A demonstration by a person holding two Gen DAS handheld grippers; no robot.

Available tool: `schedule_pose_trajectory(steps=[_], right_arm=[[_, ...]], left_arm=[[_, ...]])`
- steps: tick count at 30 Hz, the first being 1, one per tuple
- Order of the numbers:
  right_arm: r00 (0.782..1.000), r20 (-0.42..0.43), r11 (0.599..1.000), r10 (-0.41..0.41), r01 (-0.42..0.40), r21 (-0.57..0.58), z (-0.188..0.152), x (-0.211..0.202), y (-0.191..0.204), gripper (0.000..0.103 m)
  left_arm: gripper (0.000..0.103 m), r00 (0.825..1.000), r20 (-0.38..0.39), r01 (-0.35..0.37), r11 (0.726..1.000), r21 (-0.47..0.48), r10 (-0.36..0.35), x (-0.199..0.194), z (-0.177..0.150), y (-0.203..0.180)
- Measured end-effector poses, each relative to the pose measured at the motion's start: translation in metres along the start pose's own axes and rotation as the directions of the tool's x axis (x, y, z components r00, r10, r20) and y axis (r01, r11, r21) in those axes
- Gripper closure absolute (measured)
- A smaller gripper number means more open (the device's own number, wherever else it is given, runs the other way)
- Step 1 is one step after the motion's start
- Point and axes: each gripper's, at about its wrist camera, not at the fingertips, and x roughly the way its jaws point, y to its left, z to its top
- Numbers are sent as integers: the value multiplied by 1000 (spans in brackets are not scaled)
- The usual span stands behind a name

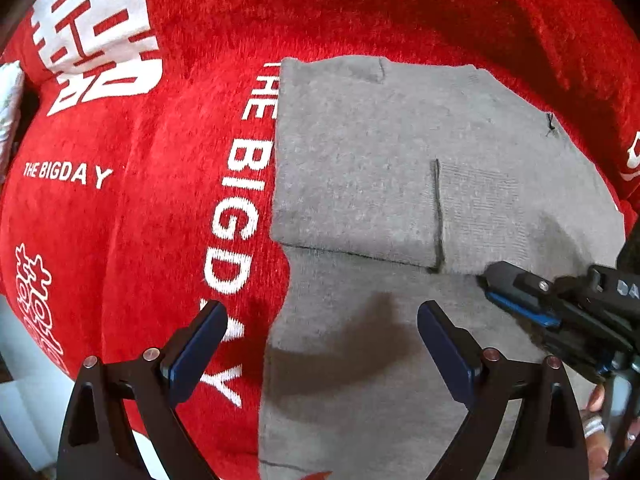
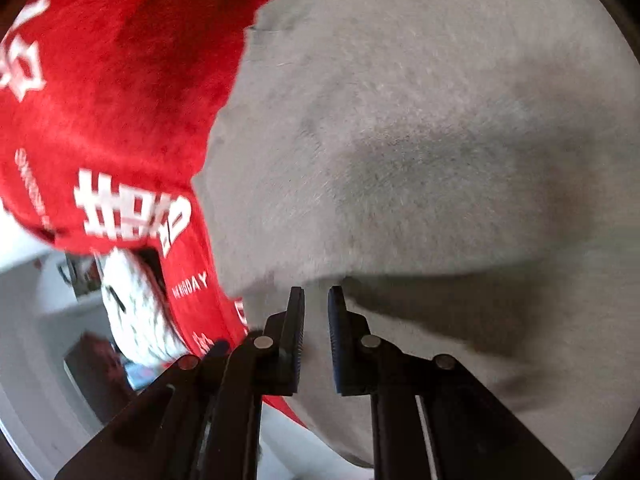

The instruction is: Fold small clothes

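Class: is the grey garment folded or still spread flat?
Partly folded: on the garment, one layer lies doubled over another, its edge crossing the middle.

surface: red plush cover (image 1: 132, 216), white lettering | beyond edge: pale floor (image 2: 24, 344) | light: bright

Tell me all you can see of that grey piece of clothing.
The grey garment looks like soft knit, lying flat on a red plush cloth with white lettering. One part is folded over, leaving a straight edge and a dark seam line. The right gripper meets a fold; the left gripper hangs open above.
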Motion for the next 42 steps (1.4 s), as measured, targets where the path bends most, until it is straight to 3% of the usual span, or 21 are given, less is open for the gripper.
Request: schedule_pose_trajectory(steps=[4, 12, 17, 19, 22, 25, 28, 32, 42], right_arm=[[997, 28, 996, -68, 69, -48, -12, -33, -6, 57], [979, 89, 981, -184, 188, -41, -26, -95, -37, 52], [967, 116, 971, -227, 235, -54, -32, -116, -46, 38], [964, 121, 966, -238, 248, -68, -33, -123, -47, 19], [955, 140, 957, -262, 275, -87, -34, -130, -48, 15], [943, 167, 944, -288, 308, -116, -34, -135, -49, 0], [933, 177, 927, -315, 342, -153, -34, -140, -52, 0], [936, 134, 926, -325, 344, -156, -33, -144, -63, 0], [939, 72, 930, -337, 343, -129, -21, -161, -94, 0]], left_arm=[[7, 1000, 5, -10, 1000, 26, 9, -6, -3, -6], [7, 999, -44, -6, 999, 38, 8, -9, -6, -16], [7, 999, -40, -9, 999, 51, 11, -15, -11, -25], [6, 1000, -27, -9, 998, 62, 11, -19, -13, -29], [6, 1000, -14, -1, 997, 81, 2, -23, -16, -36], [5, 1000, -15, 1, 995, 102, 0, -25, -19, -44], [5, 1000, -23, -6, 992, 127, 9, -24, -22, -51], [5, 999, -25, -38, 987, 156, 42, -24, -26, -62], [5, 996, -81, -26, 987, 158, 39, -21, -36, -80]])
